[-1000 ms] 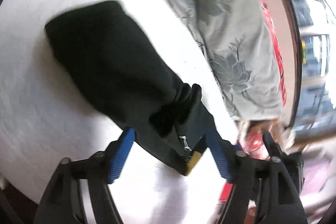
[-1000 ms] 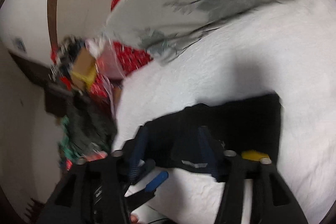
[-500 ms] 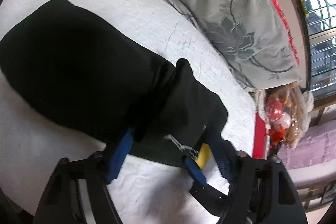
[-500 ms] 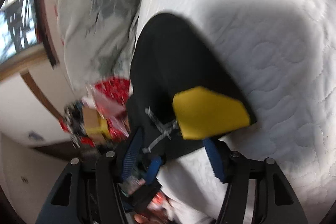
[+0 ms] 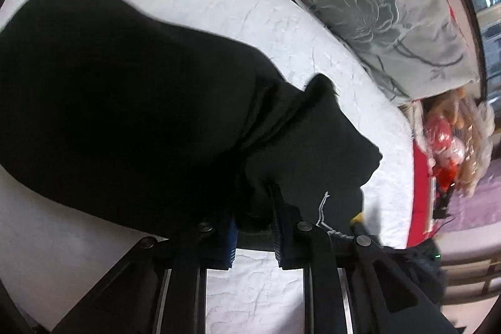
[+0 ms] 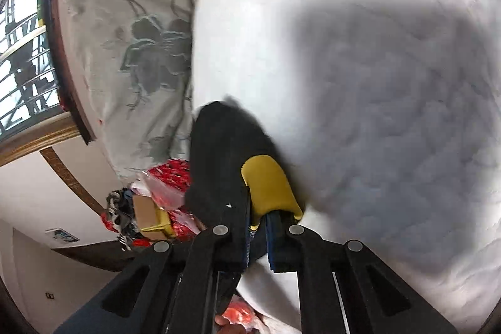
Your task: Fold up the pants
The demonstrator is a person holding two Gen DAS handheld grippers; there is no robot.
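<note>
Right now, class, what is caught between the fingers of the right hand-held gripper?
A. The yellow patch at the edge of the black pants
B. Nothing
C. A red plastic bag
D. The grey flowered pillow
A: the right hand-held gripper pinches the yellow patch on the black pants.

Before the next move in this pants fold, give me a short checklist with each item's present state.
1. Left hand-held gripper has cloth between its fingers: ok, its jaws are closing on the black pants.
2. Right hand-held gripper grips the pants' yellow patch: ok, shut on it.
3. Pants lie on the white quilt: ok.
4. Grey floral pillow is apart from the pants: ok.
5. Pants are smooth near the grip: not ok, bunched.
6. How many layers each grip holds: cannot tell.
</note>
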